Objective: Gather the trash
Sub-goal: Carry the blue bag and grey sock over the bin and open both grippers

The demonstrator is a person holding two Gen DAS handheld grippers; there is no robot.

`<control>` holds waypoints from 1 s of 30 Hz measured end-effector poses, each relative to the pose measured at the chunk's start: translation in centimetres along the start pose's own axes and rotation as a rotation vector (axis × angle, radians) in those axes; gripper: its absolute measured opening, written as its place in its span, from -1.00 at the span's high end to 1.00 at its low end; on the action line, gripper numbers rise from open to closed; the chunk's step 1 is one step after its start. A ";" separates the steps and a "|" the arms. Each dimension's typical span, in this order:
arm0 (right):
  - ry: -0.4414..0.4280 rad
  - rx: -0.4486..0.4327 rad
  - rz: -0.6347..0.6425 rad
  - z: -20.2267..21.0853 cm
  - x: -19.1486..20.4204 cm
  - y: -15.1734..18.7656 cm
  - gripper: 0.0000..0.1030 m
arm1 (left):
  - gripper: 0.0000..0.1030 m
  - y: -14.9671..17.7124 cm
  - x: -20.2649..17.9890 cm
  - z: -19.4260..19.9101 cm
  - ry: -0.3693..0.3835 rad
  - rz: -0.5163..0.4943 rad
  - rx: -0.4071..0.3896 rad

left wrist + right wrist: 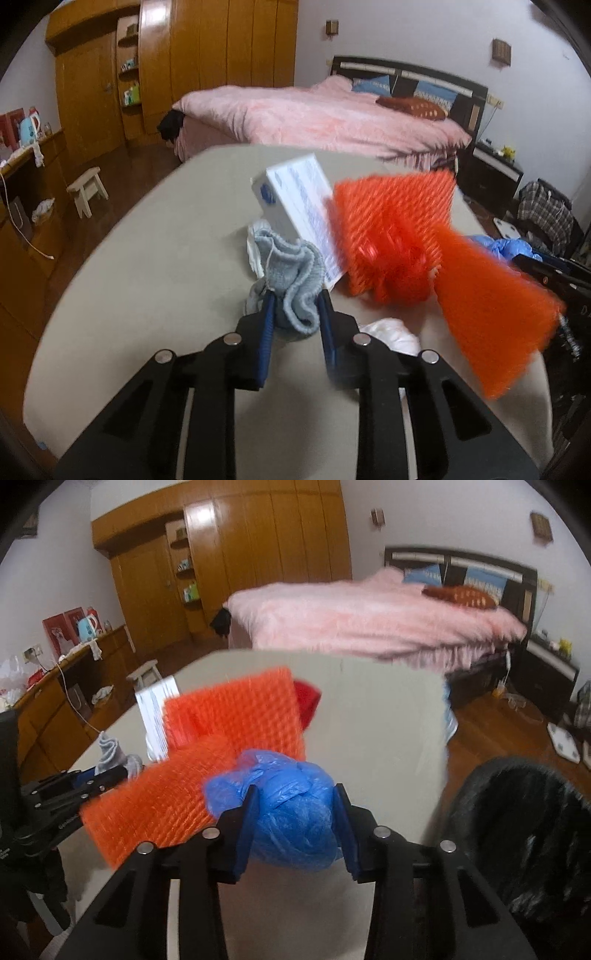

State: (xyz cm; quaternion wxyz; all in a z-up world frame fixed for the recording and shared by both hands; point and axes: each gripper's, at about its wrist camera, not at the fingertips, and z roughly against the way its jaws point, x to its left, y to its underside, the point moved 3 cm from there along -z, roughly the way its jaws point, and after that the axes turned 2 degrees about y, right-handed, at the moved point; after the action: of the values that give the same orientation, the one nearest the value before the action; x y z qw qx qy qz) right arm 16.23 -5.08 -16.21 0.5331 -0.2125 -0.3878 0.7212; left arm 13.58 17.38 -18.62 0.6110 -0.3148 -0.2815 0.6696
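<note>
In the left wrist view my left gripper [297, 295] is shut on a crumpled grey knitted cloth [295, 269] over the beige table [147, 258]. Just beyond it a white box [291, 199] stands tilted against an orange foam net [391, 221]. A second orange net [491, 306] shows blurred at the right. In the right wrist view my right gripper [295, 790] is shut on a balled blue plastic bag [295, 816]. The orange nets [236, 712] lie just beyond it, with the left gripper [99, 775] and the grey cloth [109, 755] at the far left.
A black-lined trash bin [524, 830] stands past the table's right edge. A white tissue wad [391, 332] lies on the table by the left gripper. Something red [308, 698] shows behind the net. Behind are a pink bed [332, 118], a wooden wardrobe [221, 55] and a small stool [86, 188].
</note>
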 end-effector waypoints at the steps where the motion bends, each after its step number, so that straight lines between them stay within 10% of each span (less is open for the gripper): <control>1: 0.005 -0.009 0.006 0.4 0.0 -0.2 0.22 | 0.57 -0.3 -0.3 0.8 0.000 -0.008 -0.019; 16: 0.016 -0.120 -0.092 7.8 -3.3 -1.7 0.22 | 0.57 -2.6 -9.4 6.2 0.163 -0.104 -0.103; 30: 0.266 -0.142 -0.236 14.8 -14.7 2.6 0.22 | 0.57 -1.7 -23.0 6.0 0.405 -0.262 -0.088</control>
State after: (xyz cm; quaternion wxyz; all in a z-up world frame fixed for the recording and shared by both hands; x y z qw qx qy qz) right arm 8.99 -24.08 -10.81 0.6443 -0.2963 -0.3859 0.5901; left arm 11.39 -5.27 -11.70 0.7223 -0.4299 -0.2206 0.4948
